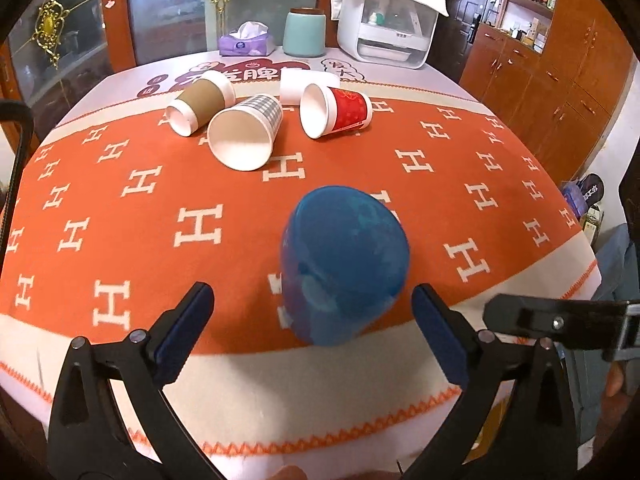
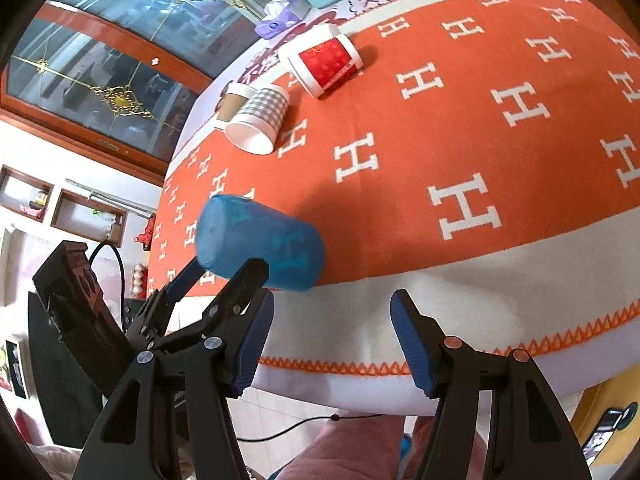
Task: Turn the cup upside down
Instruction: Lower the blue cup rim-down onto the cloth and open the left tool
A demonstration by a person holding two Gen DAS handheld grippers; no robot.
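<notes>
Four paper cups on their sides in the upper middle of the left wrist view: brown-sleeved cup (image 1: pixel 202 106), grey-checked cup (image 1: pixel 244 136), red cup (image 1: pixel 336 110) and plain white cup (image 1: pixel 308 86) behind them, all on the orange tablecloth (image 1: pixel 460 184). Farther back, tissue box (image 1: pixel 246 42), teal canister (image 1: pixel 305 32) and white appliance (image 1: pixel 386 28).

Lower centre of the same view: blue cup (image 1: pixel 344 268), closed base uppermost and wider mouth end down toward the cloth, close to the near border of the orange field. Seen from the right wrist at centre left, same reading: base away from the cloth, mouth against it. Slightly blurred and seemingly leaning, so cannot tell whether the rim sits flat all round.

Left gripper (image 1: pixel 314 296) spread wide, one finger either side of the blue cup with a clear gap on both flanks; holding nothing. Right gripper (image 2: pixel 332 344) likewise wide open and empty, off the near table edge at the bottom of its own view, apart from every cup.

Judged from this: inversion of the blue cup apparently done or all but done, with only settling and backing the left fingers away left. Paper cups untouched on their sides, if meant to be flipped too.
</notes>
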